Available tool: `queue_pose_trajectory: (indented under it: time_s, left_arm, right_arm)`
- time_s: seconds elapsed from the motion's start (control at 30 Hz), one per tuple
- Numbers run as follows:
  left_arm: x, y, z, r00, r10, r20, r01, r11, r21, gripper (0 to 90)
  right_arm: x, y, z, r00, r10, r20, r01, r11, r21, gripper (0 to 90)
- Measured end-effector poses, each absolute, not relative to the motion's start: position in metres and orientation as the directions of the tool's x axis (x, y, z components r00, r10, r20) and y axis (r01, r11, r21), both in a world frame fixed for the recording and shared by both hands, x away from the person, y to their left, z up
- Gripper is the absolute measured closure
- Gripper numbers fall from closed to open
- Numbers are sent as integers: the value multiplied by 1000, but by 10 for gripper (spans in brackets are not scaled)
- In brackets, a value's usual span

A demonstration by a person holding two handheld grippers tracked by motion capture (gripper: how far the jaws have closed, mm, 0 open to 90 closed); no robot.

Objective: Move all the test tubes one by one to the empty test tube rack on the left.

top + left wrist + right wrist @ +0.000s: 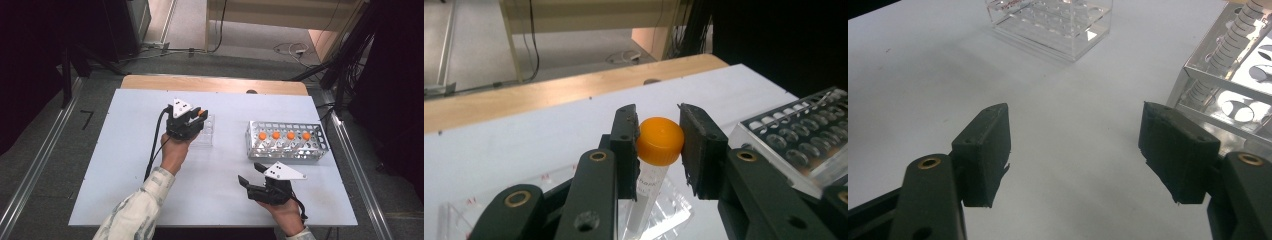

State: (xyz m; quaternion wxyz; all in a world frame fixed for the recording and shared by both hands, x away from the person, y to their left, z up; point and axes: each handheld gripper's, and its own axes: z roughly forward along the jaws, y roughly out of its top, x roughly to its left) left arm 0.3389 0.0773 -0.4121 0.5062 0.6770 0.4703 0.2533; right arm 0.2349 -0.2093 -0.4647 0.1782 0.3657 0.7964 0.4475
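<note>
Firmly between left gripper (658, 150) jaws, orange-capped tube (659, 141)

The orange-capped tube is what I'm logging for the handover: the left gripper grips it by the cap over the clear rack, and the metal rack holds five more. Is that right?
Not quite. The high view shows four orange-capped tubes in the metal rack, not five. The rest holds: the left gripper grips the orange-capped tube by its cap over the clear rack.

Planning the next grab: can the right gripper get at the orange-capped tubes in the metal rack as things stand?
Probably yes. The right gripper is open and empty, just in front of the metal rack, with bare table between; the four orange-capped tubes stand uncovered.
</note>
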Motion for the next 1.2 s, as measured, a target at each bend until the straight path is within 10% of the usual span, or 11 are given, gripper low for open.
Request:
queue_pose_trajectory:
  time_s: [0.37, 0.73, 1.2]
  left_arm:
    - [342, 76, -433, 408, 904, -129, 422, -61, 904, 665]
    - [331, 84, -422, 394, 907, -148, 422, -35, 906, 269]
    - [262, 114, -448, 392, 908, -149, 408, -26, 913, 185]
  right_arm:
    - [235, -210, -465, -668, 743, 46, 425, 330, 843, 276]
    - [235, -215, -464, -655, 754, 50, 429, 316, 846, 276]
    - [237, -255, -459, -554, 829, 72, 451, 227, 863, 277]
